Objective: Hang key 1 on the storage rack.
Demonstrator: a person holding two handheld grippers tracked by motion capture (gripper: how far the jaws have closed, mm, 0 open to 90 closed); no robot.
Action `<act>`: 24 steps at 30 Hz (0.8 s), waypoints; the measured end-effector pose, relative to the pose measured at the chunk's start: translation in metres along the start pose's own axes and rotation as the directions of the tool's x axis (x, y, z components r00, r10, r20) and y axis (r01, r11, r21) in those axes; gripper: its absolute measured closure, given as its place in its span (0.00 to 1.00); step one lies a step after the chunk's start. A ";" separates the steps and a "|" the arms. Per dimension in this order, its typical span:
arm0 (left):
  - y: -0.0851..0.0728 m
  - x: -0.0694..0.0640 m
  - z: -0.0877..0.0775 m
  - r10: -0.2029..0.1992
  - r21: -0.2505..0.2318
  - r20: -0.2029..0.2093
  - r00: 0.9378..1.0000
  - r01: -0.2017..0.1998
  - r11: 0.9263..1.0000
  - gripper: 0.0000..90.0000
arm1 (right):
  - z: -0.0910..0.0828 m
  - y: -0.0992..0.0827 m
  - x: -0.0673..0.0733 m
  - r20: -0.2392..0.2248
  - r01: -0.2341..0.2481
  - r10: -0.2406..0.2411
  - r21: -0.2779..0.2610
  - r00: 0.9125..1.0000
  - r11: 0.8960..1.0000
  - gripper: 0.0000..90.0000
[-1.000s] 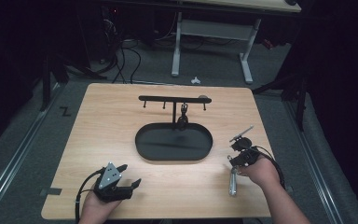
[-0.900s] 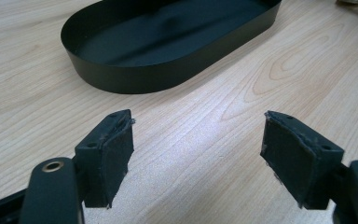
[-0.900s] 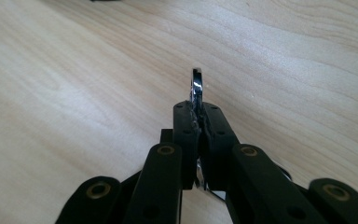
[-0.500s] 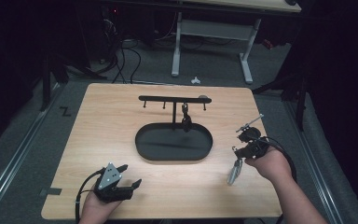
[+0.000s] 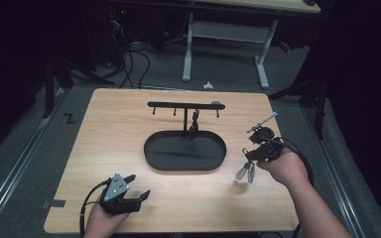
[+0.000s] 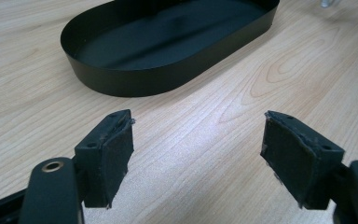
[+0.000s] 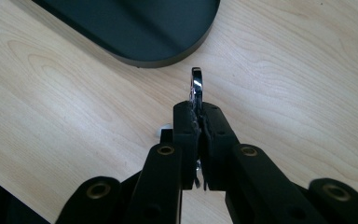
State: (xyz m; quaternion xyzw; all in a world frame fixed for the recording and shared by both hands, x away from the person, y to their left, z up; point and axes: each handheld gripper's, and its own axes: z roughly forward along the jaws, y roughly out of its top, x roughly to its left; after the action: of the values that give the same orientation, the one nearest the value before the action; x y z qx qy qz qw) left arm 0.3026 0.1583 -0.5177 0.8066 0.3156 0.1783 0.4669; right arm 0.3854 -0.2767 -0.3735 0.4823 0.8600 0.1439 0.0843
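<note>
Right tongs (image 7: pixel 199 122) pinch metal utensil (image 5: pixel 245 171) hanging lengthwise down

- A black oval tray (image 5: pixel 185 151) fills the middle of the wooden table (image 5: pixel 114 134); bare wood runs open along both its long sides.
- A black rack (image 5: pixel 186 105) with a post and hanging pegs bars the far rim.
- Wide bare wood lies ahead of the left gripper (image 6: pixel 198 158), its jaws apart.
</note>
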 end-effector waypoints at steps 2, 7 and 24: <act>0.000 0.000 0.000 0.001 0.001 0.000 1.000 -0.001 1.000 0.28 | -0.001 0.002 0.000 -0.001 -0.002 0.002 -0.003 1.000 1.000 0.96; 0.000 0.001 -0.001 0.000 -0.002 -0.003 1.000 0.000 1.000 0.28 | -0.002 0.007 0.001 0.002 0.005 -0.005 -0.003 1.000 1.000 0.96; -0.001 0.002 -0.004 -0.002 -0.003 -0.011 1.000 0.002 1.000 0.28 | -0.011 0.030 0.009 0.009 0.032 -0.032 -0.002 0.999 0.999 0.96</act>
State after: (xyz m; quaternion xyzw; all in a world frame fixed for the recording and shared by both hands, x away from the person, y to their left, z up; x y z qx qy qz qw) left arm 0.3018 0.1626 -0.5167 0.8046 0.3185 0.1829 0.4666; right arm 0.4019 -0.2561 -0.3530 0.4688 0.8672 0.1411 0.0910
